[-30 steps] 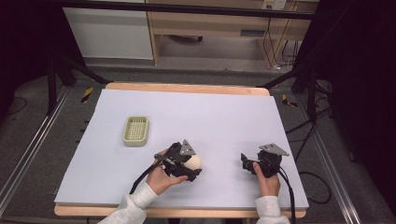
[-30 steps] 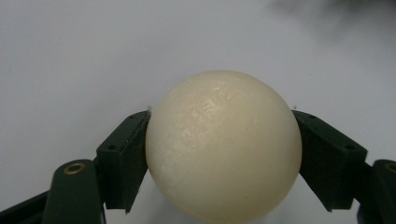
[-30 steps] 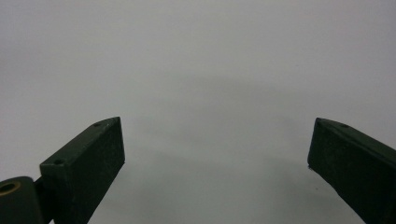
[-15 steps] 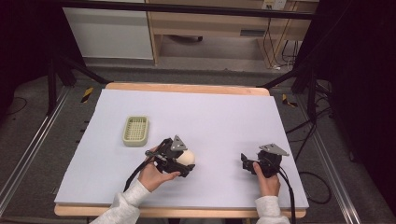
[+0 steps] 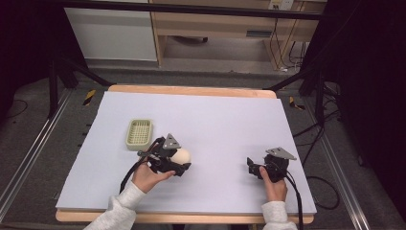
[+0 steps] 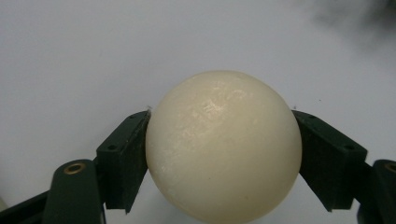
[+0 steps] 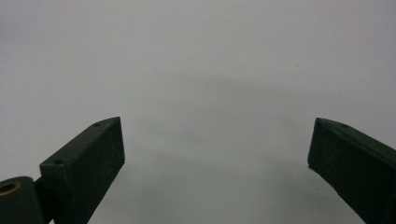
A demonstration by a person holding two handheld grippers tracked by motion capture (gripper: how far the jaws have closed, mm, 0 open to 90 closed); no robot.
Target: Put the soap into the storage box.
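Right gripper (image 7: pixel 217 154) fingers (image 7: pixel 88 163) spread wide over bare table (image 7: pixel 196 56).

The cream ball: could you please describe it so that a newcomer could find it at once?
Start at the table with its pale lilac sheet and find the left tongs near its front edge. The cream ball sits clamped between their black jaws. It is round, smooth and plain, unlike the ribbed green tray lying flat behind it.

A smooth cream ball (image 6: pixel 223 147) sits clamped between the left gripper's (image 5: pixel 178 160) fingers (image 6: pixel 122 158)
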